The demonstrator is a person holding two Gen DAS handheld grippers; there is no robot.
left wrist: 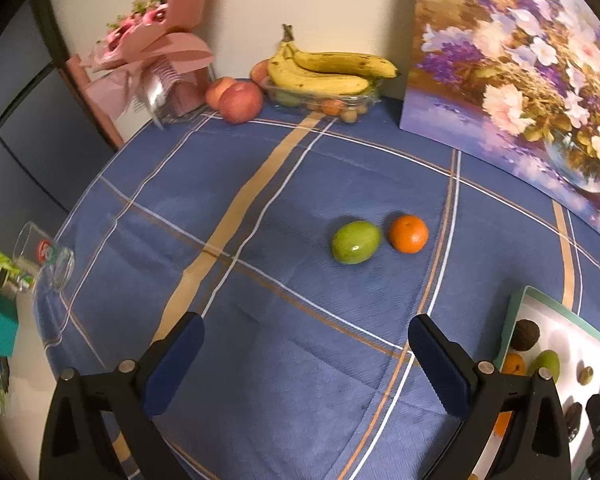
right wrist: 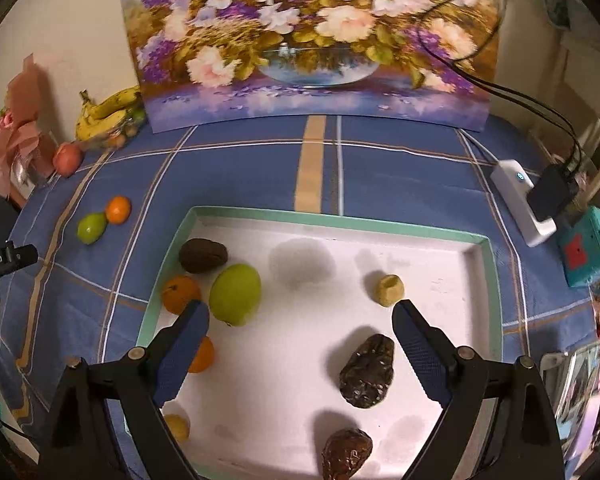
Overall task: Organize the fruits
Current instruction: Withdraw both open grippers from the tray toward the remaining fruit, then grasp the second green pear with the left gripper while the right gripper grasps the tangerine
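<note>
On the blue checked cloth lie a green fruit (left wrist: 355, 242) and an orange (left wrist: 408, 233), side by side. My left gripper (left wrist: 306, 346) hovers open over bare cloth, short of both. A white tray with a mint rim (right wrist: 340, 222) holds a dark brown fruit (right wrist: 203, 255), a green fruit (right wrist: 236, 294), oranges (right wrist: 179, 293), a small yellow fruit (right wrist: 388, 289) and wrinkled dark fruits (right wrist: 367, 376). My right gripper (right wrist: 300, 320) hangs open above the tray with nothing between its fingers. The same loose pair shows left of the tray as green fruit (right wrist: 91, 227) and orange (right wrist: 118, 209).
At the back stand a flower painting (left wrist: 520, 64), a clear container (left wrist: 324, 100) with bananas (left wrist: 332, 70) on top, apples (left wrist: 240, 101) and a pink bouquet (left wrist: 156, 52). A glass (left wrist: 46, 256) lies at the left edge. A white power strip (right wrist: 522, 200) and teal box (right wrist: 590, 244) sit right.
</note>
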